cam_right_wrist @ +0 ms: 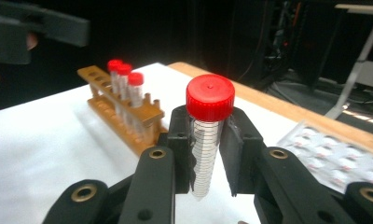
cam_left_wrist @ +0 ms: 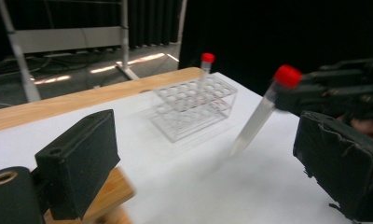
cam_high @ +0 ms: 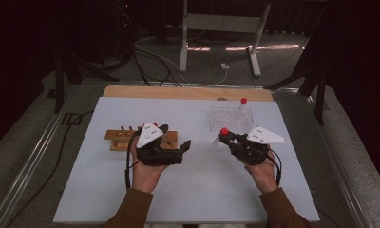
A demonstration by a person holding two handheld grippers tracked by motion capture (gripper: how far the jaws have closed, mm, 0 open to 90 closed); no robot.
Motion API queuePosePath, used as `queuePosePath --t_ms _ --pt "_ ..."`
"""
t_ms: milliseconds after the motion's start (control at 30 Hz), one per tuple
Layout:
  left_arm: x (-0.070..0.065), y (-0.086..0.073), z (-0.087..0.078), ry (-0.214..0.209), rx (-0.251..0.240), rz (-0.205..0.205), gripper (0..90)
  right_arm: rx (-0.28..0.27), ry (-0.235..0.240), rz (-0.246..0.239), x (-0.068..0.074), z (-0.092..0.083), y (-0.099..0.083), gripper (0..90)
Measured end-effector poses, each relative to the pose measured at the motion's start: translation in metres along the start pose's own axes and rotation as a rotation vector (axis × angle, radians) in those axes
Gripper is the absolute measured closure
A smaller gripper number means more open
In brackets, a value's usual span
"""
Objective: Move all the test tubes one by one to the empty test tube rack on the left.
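Right gripper [cam_right_wrist: 207,161] fingers clamp red-capped tube [cam_right_wrist: 207,140]; left gripper [cam_left_wrist: 208,163] fingers wide, empty; wooden rack [cam_right_wrist: 124,114] behind.

Nothing readable here tbh. The tube [cam_right_wrist: 207,140] clamped in the right gripper [cam_right_wrist: 208,154] has thin black graduation lines down its side, but no digits I can make out. No labels or brand marks on either rack.

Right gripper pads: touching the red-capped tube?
Touching. The right gripper view shows the right gripper with both pads pressed against the tube just under its red cap.
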State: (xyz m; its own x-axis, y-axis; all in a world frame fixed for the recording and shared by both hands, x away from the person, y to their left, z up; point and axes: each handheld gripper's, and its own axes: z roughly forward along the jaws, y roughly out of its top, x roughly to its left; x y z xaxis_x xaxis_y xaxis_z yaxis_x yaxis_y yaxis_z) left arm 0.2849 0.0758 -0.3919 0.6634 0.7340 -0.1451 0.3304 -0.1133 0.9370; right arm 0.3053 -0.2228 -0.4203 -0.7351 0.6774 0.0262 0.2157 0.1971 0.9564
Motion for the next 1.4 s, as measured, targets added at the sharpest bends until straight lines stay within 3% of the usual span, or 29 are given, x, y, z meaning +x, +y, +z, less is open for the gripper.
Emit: queuePosePath --t_ms 233,533,667,1033,1400 --pt "-0.019 0.005 0.027 -0.028 0.063 0.018 17.4 0.022 0.025 -0.011 0.010 0.007 -0.001 74.6" --pt "-0.031 0.009 0.044 -0.112 0.063 0.031 50.5 0.051 0.042 -0.026 0.019 0.015 -0.002 74.5" --pt "-0.035 0.011 0.049 -0.116 0.076 0.041 58.5 0.061 0.047 -0.032 0.022 0.017 -0.003 74.5" --pt "-0.038 0.011 0.059 -0.112 0.107 0.039 69.2 0.068 0.063 -0.036 0.025 0.020 -0.003 74.6" --pt "-0.037 0.012 0.057 -0.095 0.105 0.030 71.7 0.068 0.082 -0.032 0.025 0.020 -0.003 73.0"
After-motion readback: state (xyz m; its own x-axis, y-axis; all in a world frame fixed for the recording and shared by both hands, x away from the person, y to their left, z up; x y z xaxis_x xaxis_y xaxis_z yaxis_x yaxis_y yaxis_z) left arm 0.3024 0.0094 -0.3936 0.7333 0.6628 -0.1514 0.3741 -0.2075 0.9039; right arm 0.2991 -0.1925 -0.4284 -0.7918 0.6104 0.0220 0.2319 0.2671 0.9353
